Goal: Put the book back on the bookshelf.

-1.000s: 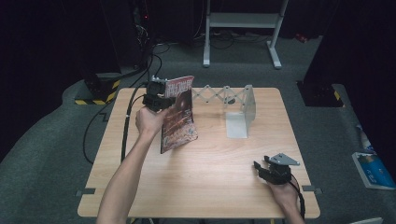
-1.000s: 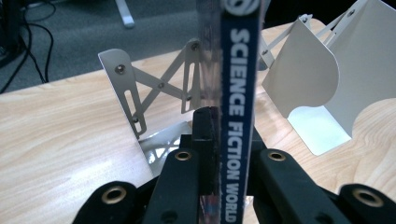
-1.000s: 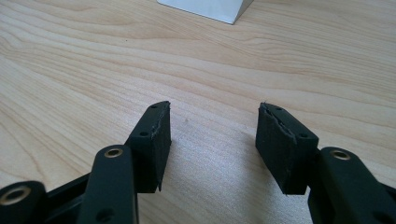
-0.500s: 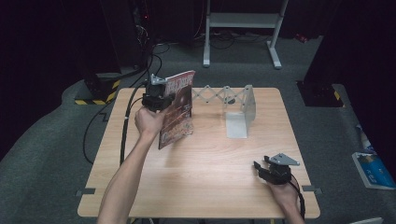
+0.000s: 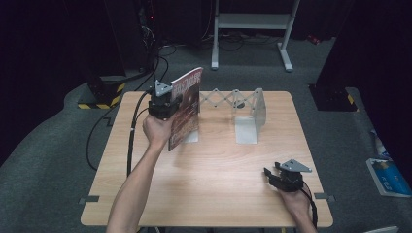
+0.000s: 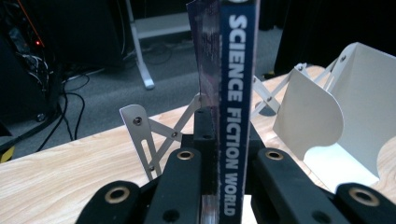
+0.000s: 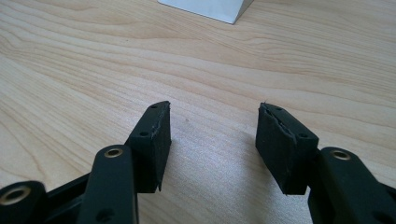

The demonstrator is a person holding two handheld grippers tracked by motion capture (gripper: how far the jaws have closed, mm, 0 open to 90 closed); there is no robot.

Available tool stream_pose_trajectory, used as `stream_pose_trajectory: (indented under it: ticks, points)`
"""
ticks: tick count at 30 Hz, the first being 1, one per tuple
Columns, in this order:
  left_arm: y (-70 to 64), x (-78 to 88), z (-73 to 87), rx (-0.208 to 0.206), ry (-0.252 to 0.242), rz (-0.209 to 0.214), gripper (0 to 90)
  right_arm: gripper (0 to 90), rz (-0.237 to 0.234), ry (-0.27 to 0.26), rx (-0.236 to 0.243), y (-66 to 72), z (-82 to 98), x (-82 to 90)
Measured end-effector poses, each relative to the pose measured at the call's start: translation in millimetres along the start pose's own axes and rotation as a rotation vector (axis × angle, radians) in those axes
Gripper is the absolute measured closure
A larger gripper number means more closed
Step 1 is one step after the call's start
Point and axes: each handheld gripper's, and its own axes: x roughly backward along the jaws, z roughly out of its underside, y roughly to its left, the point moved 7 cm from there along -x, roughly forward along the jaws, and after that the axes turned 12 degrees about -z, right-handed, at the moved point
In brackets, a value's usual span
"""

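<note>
A magazine with a red cover stands upright at the left end of the white expanding book rack. My left gripper is shut on its spine edge; in the left gripper view the blue spine reading "SCIENCE FICTION WORLD" sits clamped between the two black jaws, left gripper. The rack's left plate and right bookend lie beyond it. My right gripper rests on the table near the front right, open with bare wood between its pads.
The wooden table has its lattice rack along the back edge. Cables trail off the left side onto grey carpet. A white stand's legs are behind the table, and a blue item lies on the floor at right.
My left hand has carried the magazine a little toward the rack and turned it more upright. The right gripper has not moved.
</note>
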Motion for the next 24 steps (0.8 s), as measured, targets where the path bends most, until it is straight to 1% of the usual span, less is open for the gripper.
stream_pose_trajectory:
  ticks: [3, 5, 6, 8, 9, 10, 12, 15, 19, 24]
  points:
    - [1.0, -2.4, 3.3, 0.012, -0.024, 0.000, 84.1, 45.4, 0.000, 0.000, -0.001, 0.0, 0.0, 0.0]
    - [1.2, -3.8, 6.6, 0.027, -0.037, 0.010, 84.1, 45.4, 0.000, 0.000, -0.004, 0.3, 0.1, 0.0]
    - [0.8, -4.2, 8.1, 0.037, -0.040, 0.015, 84.0, 45.3, 0.000, 0.000, -0.003, 0.2, 0.1, 0.0]
    - [0.6, -4.5, 11.6, 0.042, -0.039, 0.020, 83.9, 45.3, 0.000, 0.000, -0.003, 0.2, 0.1, 0.0]
    - [1.1, -4.4, 13.4, 0.035, -0.037, 0.017, 83.8, 45.3, 0.000, 0.000, -0.003, 0.2, 0.1, 0.0]
    - [0.7, -4.2, 14.4, 0.035, -0.034, 0.019, 83.7, 45.3, 0.000, 0.000, -0.003, 0.3, 0.1, 0.0]
    - [1.4, -3.7, 16.8, 0.021, -0.022, 0.023, 83.5, 45.3, 0.000, -0.001, 0.002, -0.1, 0.0, -0.2]
    - [3.2, -3.3, 19.3, 0.012, 0.003, 0.023, 83.0, 45.3, -0.001, -0.001, 0.004, -0.1, -0.1, -0.3]
    - [6.2, -3.2, 21.4, 0.018, 0.028, 0.031, 82.7, 45.3, -0.001, -0.001, 0.004, -0.1, 0.0, -0.3]
    - [8.8, -2.8, 22.1, 0.009, 0.068, 0.036, 82.4, 45.3, -0.001, -0.002, 0.004, -0.1, -0.1, -0.4]
